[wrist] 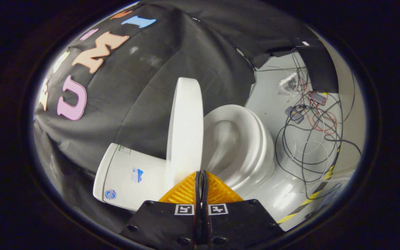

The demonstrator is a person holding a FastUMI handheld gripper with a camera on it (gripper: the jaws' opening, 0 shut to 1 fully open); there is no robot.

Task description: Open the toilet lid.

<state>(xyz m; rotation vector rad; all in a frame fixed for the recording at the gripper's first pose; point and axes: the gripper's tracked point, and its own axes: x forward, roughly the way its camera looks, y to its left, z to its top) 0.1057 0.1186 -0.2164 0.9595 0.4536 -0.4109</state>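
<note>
toilet lid (185,128) white | cables (319,118) black, red | floor tape (311,198) yellow-black striped

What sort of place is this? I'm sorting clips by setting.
Likely a mock bathroom in a test booth, not a real one. A white toilet with its lid raised stands before a black cloth wall, loose cables lie on the floor, and the closed claw sits at the lid's edge.
</note>
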